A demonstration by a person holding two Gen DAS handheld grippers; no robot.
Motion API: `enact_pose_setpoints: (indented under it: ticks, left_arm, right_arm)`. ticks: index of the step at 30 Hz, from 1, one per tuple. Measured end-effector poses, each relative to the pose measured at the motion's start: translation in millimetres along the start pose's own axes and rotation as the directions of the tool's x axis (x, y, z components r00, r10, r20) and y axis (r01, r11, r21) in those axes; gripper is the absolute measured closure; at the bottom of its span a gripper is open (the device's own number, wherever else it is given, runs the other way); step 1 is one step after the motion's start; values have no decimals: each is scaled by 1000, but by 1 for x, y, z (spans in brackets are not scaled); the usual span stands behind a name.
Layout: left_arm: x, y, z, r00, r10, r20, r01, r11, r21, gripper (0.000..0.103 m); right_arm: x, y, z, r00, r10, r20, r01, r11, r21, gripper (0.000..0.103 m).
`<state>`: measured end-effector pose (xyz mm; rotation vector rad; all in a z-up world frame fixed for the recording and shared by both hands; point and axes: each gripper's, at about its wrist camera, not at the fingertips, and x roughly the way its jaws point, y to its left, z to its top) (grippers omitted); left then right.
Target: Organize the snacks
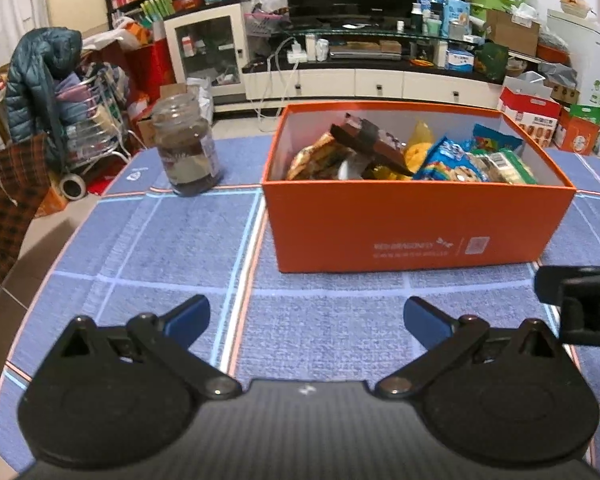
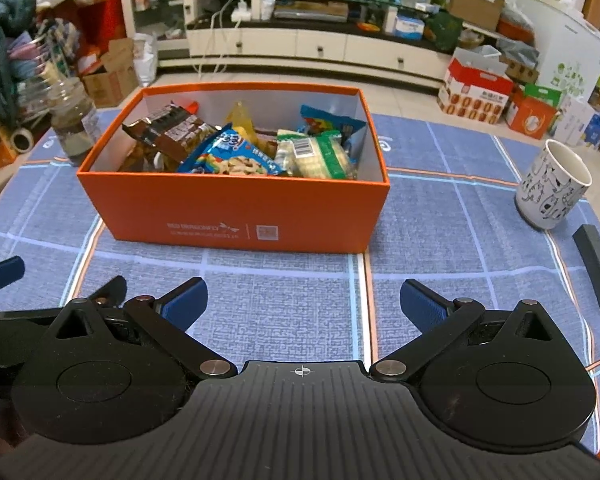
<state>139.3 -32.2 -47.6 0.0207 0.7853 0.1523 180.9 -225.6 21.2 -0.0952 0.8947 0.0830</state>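
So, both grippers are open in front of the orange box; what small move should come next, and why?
Probably the right gripper should move forward and up over the orange box, toward the blue cookie bag lying on top. Both it and the left gripper are open and hold nothing, low over the tablecloth, and the snacks sit loose in one heap.

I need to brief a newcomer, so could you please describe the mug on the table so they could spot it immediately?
Start at the orange box of snacks in the middle of the blue checked tablecloth. Look to its right, toward the table's edge, where a mug stands upright beside a dark bar. It is the only white cup, printed with black cartoon cats.
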Motion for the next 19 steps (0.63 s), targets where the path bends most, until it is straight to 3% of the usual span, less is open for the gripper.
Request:
enact_pose_setpoints:
  ticks: [5, 11, 19]
  left_arm:
    - [3, -3, -1, 999, -26, -33, 25, 999, -23, 1]
    - [-2, -12, -3, 998, 63, 8, -63, 998, 17, 1]
    - [-6, -15, -4, 999, 36, 12, -36, 998, 47, 1]
  right_arm:
    - [1, -1, 0, 1000, -16, 0, 16, 1000, -4, 7]
    - [1, -5, 1, 1000, -15, 1, 15, 1000, 9, 7]
    - [0, -6, 1, 1000, -15, 5, 15, 1000, 15, 7]
